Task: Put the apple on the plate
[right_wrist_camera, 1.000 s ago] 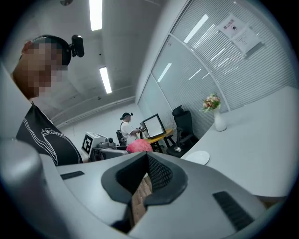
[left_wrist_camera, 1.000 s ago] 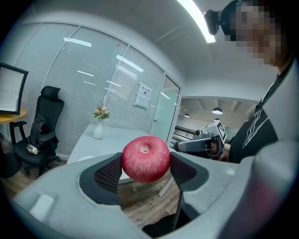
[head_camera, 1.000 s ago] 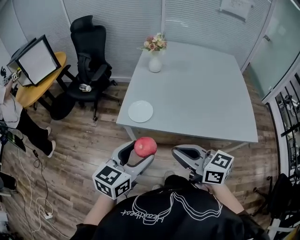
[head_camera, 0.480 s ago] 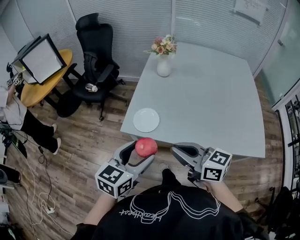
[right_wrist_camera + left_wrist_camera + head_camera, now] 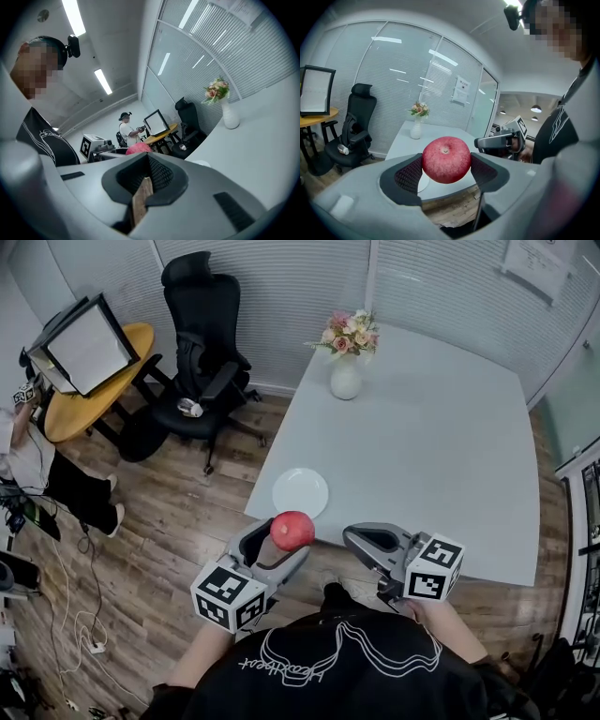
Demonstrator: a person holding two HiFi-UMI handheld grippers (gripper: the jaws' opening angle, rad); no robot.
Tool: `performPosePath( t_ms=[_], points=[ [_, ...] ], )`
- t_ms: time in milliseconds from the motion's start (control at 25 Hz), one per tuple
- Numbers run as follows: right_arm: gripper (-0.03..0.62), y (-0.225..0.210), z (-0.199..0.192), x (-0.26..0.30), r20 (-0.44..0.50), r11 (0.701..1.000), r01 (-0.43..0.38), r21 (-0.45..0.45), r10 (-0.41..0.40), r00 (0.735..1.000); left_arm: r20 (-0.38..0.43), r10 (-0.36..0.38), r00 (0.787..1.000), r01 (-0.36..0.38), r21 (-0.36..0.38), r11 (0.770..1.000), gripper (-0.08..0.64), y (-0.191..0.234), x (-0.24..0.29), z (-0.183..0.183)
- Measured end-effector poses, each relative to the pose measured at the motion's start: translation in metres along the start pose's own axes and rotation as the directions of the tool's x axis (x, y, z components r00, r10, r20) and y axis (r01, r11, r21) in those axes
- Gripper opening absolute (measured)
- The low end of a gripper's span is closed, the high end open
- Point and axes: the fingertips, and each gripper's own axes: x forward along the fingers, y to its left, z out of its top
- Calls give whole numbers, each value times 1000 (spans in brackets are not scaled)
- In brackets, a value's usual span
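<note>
A red apple (image 5: 292,530) (image 5: 446,159) sits clamped between the two jaws of my left gripper (image 5: 277,542) (image 5: 446,171), held in the air just in front of the table's near left corner. The white plate (image 5: 301,492) lies on the grey table (image 5: 431,456) at that corner, a short way beyond the apple. My right gripper (image 5: 370,542) (image 5: 149,176) is shut with nothing between its jaws, hovering at the table's near edge to the right of the apple. The apple (image 5: 138,148) also peeks over the right gripper's body.
A white vase of flowers (image 5: 346,360) stands at the table's far left corner. A black office chair (image 5: 199,343) and a round yellow table with a monitor (image 5: 86,351) stand on the wood floor at left. A person (image 5: 23,460) stands at the far left edge.
The view has shifted so the table and plate now lie closer to the grippers. The apple stays gripped in the left gripper; the right gripper keeps its place beside it.
</note>
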Motion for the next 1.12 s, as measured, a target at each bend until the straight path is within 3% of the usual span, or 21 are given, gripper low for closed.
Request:
performPosePath(
  t_ms=[320, 640, 1120],
  points=[
    [9, -30, 4, 13, -32, 1000, 10, 5, -10, 999, -28, 50, 998, -51, -7, 999, 318, 33, 27, -2],
    [9, -49, -7, 14, -80, 998, 55, 15, -54, 995, -64, 142, 988, -135, 102, 986, 318, 64, 53, -22],
    [9, -81, -24, 1, -113, 990, 130, 62, -123, 986, -128, 153, 980, -141, 100, 985, 318, 94, 105, -58]
  ],
)
